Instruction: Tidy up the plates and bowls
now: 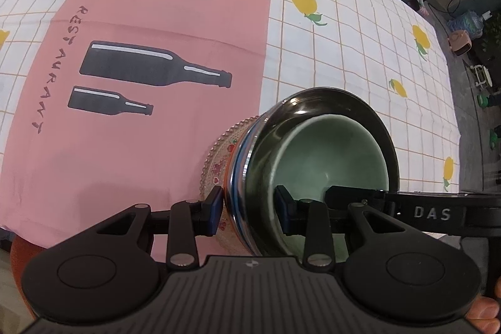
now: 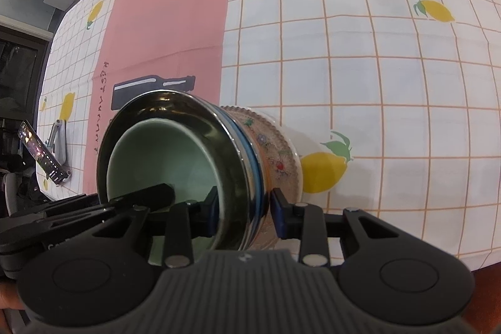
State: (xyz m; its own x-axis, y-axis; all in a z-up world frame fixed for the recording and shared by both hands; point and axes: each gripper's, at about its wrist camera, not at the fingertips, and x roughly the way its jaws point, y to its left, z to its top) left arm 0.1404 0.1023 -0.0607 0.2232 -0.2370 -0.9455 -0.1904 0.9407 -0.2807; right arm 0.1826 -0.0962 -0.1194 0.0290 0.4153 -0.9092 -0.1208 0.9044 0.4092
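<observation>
- Two hand-held grippers work one stack: the left hand-held gripper point(image 1: 249, 210) and the right hand-held gripper point(image 2: 245, 216) each straddle the stack's near wall, one finger inside and one outside.
- Left view, left side: pink mat point(image 1: 156, 21) on the lemon-print cloth point(image 1: 360, 58); nothing else stands on this part of the counter.
- Left view, right of centre, about 5 o'clock: the stack, with a green bowl point(image 1: 313, 158) inside a steel bowl point(image 1: 316, 105), on a beaded plate point(image 1: 219, 152). Jaws look apart; the outer pad point(image 1: 214, 207) is close to the steel wall, and whether it touches I cannot tell.
- Right view, at 9 o'clock: a phone point(image 2: 40, 154) on its stand near the counter edge, well apart from the stack.
- Right view, at 7 o'clock: the same stack; jaws apart, spanning both bowl walls.
- Judgement: close both pairs together and evenly on the same walls, keep the stack level and move slowly, since smooth steel may slip.
</observation>
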